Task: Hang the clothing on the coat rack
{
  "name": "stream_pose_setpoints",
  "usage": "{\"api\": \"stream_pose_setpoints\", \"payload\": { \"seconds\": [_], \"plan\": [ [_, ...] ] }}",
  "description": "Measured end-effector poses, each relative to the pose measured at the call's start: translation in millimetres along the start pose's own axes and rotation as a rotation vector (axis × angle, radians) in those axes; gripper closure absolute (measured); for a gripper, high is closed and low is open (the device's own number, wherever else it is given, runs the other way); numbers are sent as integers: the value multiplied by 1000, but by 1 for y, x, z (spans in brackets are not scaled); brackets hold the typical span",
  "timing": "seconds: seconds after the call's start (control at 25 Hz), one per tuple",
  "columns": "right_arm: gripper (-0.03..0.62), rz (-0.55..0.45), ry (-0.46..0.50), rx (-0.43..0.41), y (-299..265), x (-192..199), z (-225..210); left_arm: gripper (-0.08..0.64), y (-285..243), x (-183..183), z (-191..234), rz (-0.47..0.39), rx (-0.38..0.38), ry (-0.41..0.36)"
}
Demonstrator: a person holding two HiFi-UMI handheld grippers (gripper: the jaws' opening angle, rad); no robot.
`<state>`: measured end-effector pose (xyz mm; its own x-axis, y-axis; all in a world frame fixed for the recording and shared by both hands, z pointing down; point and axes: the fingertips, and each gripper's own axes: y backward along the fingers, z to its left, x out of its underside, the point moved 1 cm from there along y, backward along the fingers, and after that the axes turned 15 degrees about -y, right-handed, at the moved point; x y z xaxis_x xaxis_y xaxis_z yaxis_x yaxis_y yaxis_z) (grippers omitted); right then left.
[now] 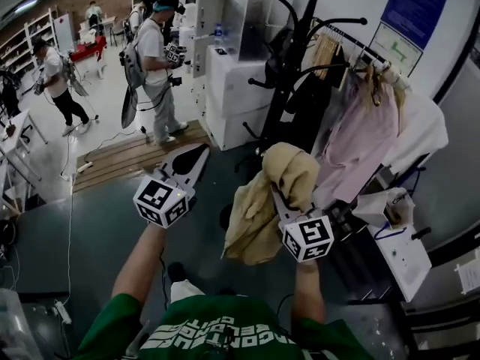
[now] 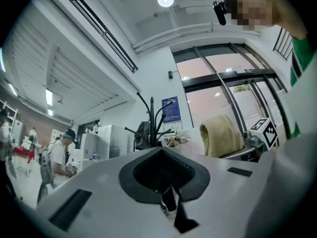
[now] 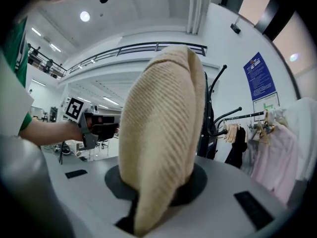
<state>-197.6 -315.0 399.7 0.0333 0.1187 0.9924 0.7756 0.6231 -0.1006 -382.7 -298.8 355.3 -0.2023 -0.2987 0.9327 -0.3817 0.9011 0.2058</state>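
Note:
A tan knitted garment (image 1: pixel 262 201) hangs from my right gripper (image 1: pixel 281 193), which is shut on a fold of it. In the right gripper view the garment (image 3: pixel 161 133) bulges up out of the jaws and fills the middle of the picture. The black coat rack (image 1: pixel 289 73) stands just beyond, its curved hooks bare at the top; it also shows in the right gripper view (image 3: pixel 210 108). My left gripper (image 1: pixel 189 165) is held to the left at about the same height, jaws together and empty. Its view looks past the jaws (image 2: pixel 161 182) toward the rack (image 2: pixel 148 125) and the garment (image 2: pixel 222 135).
Right of the rack, a clothes rail carries a pink garment (image 1: pixel 352 141) and other hung clothes. White cabinets (image 1: pixel 232 88) stand behind the rack. A white table (image 1: pixel 405 257) is at the right. Other people with grippers (image 1: pixel 154 58) stand far left, near a wooden platform (image 1: pixel 127 156).

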Motion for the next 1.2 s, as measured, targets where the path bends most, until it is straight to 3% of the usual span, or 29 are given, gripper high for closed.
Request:
{"api": "stream_pose_setpoints", "payload": {
  "seconds": [0.16, 0.28, 0.52, 0.88, 1.2],
  "plan": [
    [514, -10, -15, 89, -18, -6, 9, 557, -15, 3, 29, -33, 85, 19],
    [514, -18, -26, 184, -21, -8, 8, 557, -34, 7, 37, -64, 171, 40],
    [514, -39, -17, 293, -32, -18, 2, 557, -60, 19, 46, -99, 268, 73],
    [514, -73, 7, 395, -32, -41, -3, 557, -77, 25, 40, -122, 371, 96],
    [514, -116, 54, 478, -34, -90, -8, 557, -80, 15, 46, -146, 429, 107]
  ]
}}
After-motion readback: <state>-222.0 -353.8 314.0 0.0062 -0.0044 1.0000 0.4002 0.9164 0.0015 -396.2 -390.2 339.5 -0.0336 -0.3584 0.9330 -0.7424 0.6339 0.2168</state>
